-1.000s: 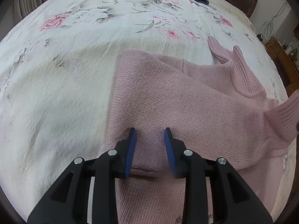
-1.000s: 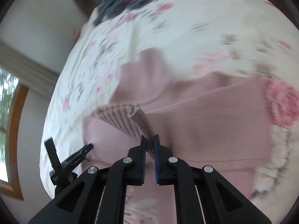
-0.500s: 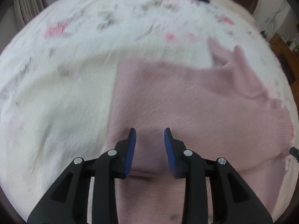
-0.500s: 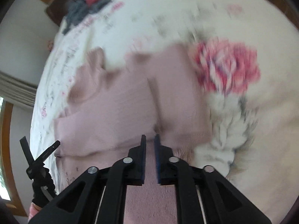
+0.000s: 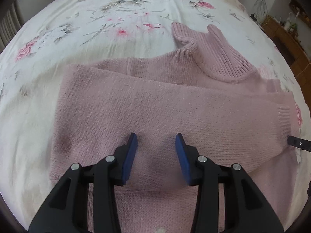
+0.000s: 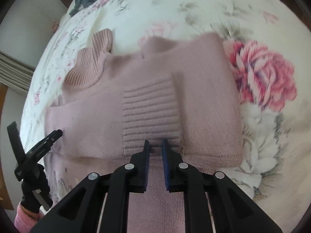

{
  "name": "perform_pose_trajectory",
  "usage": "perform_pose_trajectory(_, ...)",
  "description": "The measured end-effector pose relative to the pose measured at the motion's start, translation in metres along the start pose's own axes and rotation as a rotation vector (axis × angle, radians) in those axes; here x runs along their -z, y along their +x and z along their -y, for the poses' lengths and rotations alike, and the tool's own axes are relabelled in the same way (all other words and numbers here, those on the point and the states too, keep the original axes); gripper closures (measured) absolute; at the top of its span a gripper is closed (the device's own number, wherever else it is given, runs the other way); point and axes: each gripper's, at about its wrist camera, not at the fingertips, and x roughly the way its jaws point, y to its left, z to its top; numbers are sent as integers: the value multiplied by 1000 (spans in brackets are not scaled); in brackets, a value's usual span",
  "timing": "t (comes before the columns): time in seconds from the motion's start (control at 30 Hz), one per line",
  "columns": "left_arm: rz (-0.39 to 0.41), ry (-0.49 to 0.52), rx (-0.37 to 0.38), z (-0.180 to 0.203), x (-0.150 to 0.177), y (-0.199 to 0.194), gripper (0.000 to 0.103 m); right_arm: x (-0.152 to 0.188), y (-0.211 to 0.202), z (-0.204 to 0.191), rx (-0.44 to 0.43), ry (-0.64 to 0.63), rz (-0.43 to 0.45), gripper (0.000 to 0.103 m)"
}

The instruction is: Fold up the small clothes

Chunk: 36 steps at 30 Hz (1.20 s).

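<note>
Pink sweater (image 5: 155, 104) flat on floral bedspread (image 5: 97, 19)

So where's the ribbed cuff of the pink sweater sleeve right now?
In the right wrist view the ribbed cuff lies flat across the middle of the pink knitted sweater, just ahead of the right gripper, right of the ribbed collar.

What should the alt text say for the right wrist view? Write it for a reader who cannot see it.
A pink knit sweater lies on a floral bedspread, one sleeve folded across its body so the ribbed cuff faces the camera. The right gripper hovers at the cuff, jaws slightly apart, holding nothing. The left gripper reaches in from the left edge.
</note>
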Motion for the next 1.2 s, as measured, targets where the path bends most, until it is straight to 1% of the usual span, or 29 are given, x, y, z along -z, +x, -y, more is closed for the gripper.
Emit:
perform_pose_trajectory(0.07, 2, -2, 8, -3, 0, 1, 62, 5, 2, 6, -19, 6, -2, 92)
perform_pose_trajectory(0.2, -15, -19, 23, -7, -4, 2, 62, 4, 0, 6, -11, -13, -18, 92)
perform_pose_trajectory(0.23, -22, -20, 22, -6, -6, 1, 62, 3, -1, 4, -5, -21, -25, 92)
perform_pose_trajectory(0.3, -27, -19, 22, -4, -10, -8, 61, -3, -8, -6, 4, -51, -33, 87)
perform_pose_trajectory(0.33, -15, -15, 25, -2, -15, -14, 57, -7, -11, -9, -11, -53, -31, 86)
perform_pose_trajectory(0.37, 1, -9, 20, 0, -22, -18, 54, -17, -14, -16, -66, -52, -33, 86)
perform_pose_trajectory(0.4, 17, -3, 9, 2, -33, -24, 47, -26, -16, -22, -104, -53, -33, 86)
perform_pose_trajectory(0.43, 24, -1, 11, 3, -43, -26, 44, -36, -19, -29, -130, -58, -28, 85)
perform_pose_trajectory(0.5, 42, -5, 21, 7, -70, -28, 42, -67, -19, -49, -141, -89, -10, 76)
perform_pose_trajectory(0.53, 48, -6, 23, 10, -84, -27, 37, -86, -15, -60, -134, -112, 2, 67)
perform_pose_trajectory(0.57, 47, -5, 32, 13, -94, -24, 34, -100, -10, -69, -130, -120, 9, 60)
perform_pose_trajectory(0.6, 41, -5, 46, 18, -109, -18, 33, -110, -5, -74, -128, -122, 6, 60)
perform_pose_trajectory(0.63, 31, -5, 45, 22, -122, -10, 33, -129, 8, -82, -135, -118, -10, 60)
perform_pose_trajectory(0.73, -22, -33, 62, 26, -150, 19, 33, -160, 34, -92, -145, -99, -19, 59)
perform_pose_trajectory(0.83, -61, -96, 97, 25, -166, 46, 33, -187, 66, -98, -149, -82, -39, 49)
perform_pose_trajectory(0.9, -86, -114, 122, 27, -173, 64, 36, -199, 85, -99, -140, -79, -52, 46)
perform_pose_trajectory(0.97, -107, -112, 129, 33, -177, 77, 46, -207, 101, -98, -154, -56, -64, 45)
perform_pose_trajectory(1.0, -120, -112, 139, 37, -179, 84, 54, -209, 108, -97, -160, -46, -70, 45)
perform_pose_trajectory(1.03, -125, -114, 146, 39, -179, 88, 66, -211, 116, -97, -156, -40, -73, 44)
perform_pose_trajectory(1.1, -132, -126, 150, 41, -179, 96, 77, -213, 122, -99, -150, -51, -71, 45)
perform_pose_trajectory(1.13, -129, -133, 156, 42, -179, 98, 88, -213, 124, -101, -145, -75, -66, 59)
perform_pose_trajectory(1.17, -124, -139, 165, 42, -179, 98, 93, -213, 125, -102, -146, -86, -72, 80)
perform_pose_trajectory(1.2, -112, -143, 182, 43, -179, 96, 95, -212, 126, -103, -157, -88, -79, 90)
